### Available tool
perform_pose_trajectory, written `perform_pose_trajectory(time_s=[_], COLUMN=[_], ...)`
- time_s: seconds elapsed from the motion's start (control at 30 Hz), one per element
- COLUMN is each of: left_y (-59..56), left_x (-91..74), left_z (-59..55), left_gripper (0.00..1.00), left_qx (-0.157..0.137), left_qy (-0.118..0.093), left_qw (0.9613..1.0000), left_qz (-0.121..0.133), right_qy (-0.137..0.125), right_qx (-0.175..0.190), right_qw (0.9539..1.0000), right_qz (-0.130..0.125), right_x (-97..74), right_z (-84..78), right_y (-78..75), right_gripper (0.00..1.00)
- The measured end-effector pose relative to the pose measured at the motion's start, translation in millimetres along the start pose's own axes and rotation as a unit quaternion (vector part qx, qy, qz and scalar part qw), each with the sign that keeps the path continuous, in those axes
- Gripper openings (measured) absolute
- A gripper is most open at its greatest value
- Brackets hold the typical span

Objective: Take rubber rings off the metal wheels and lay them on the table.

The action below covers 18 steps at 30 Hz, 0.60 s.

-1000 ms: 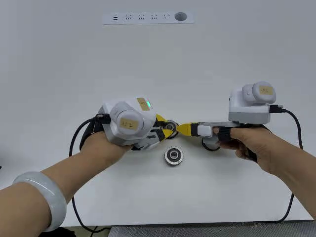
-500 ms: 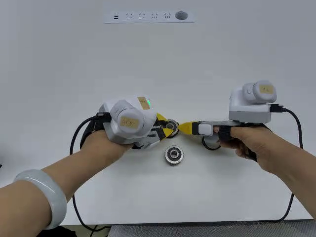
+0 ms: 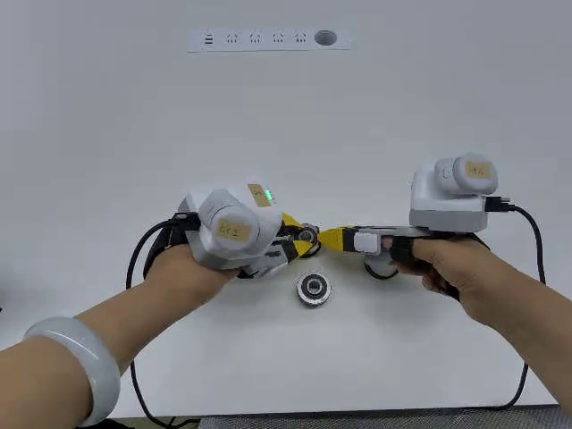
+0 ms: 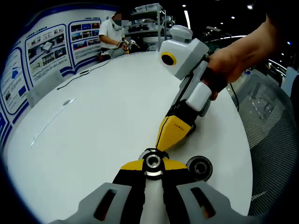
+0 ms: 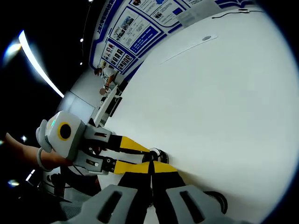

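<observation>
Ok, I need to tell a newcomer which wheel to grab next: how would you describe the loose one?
On the white table, find where the left tongs and right tongs meet tip to tip. Just nearer the person lies a small metal wheel, flat on the table. Unlike the clamped wheel in the left tongs, nothing touches it.
</observation>
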<state>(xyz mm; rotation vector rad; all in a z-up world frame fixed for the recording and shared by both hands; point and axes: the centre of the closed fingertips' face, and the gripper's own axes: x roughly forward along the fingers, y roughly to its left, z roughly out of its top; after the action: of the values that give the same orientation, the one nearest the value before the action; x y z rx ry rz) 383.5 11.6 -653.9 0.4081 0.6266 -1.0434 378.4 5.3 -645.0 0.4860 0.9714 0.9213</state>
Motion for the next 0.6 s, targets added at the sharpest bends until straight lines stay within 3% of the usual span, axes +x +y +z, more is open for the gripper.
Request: perform_pose_trajectory(time_s=[0.2, 0.27, 0.3, 0.33, 0.4, 0.6], left_y=[-0.4, -0.2, -0.2, -0.1, -0.1, -0.1], left_x=[0.1, 0.1, 0.0, 0.0, 0.1, 0.1], left_z=[0.1, 0.2, 0.1, 0.1, 0.1, 0.2], left_gripper=[0.12, 0.12, 0.12, 0.12, 0.12, 0.12], left_qx=[0.000, 0.000, 0.000, 0.000, 0.001, 0.007], left_qy=[0.001, 0.001, 0.001, 0.001, 0.001, 0.001], left_qw=[1.0000, 1.0000, 1.0000, 1.0000, 1.0000, 1.0000], left_qz=[0.000, 0.001, 0.001, 0.001, 0.001, 0.000], right_qy=[-0.009, -0.006, -0.016, -0.007, -0.013, -0.012], right_qx=[0.003, 0.012, 0.007, -0.016, 0.002, 0.003], right_qw=[0.9999, 0.9988, 0.9991, 0.9996, 0.9995, 0.9998], right_qz=[0.013, 0.047, 0.039, 0.021, 0.028, 0.013], right_x=[1.9, 1.4, 2.5, 2.7, 1.4, -0.9], right_z=[3.1, 3.1, 8.5, 6.7, 6.8, 4.3], right_y=[7.4, 23.6, 24.0, 17.8, 19.0, 9.9], right_gripper=[0.01, 0.01, 0.01, 0.01, 0.01, 0.02])
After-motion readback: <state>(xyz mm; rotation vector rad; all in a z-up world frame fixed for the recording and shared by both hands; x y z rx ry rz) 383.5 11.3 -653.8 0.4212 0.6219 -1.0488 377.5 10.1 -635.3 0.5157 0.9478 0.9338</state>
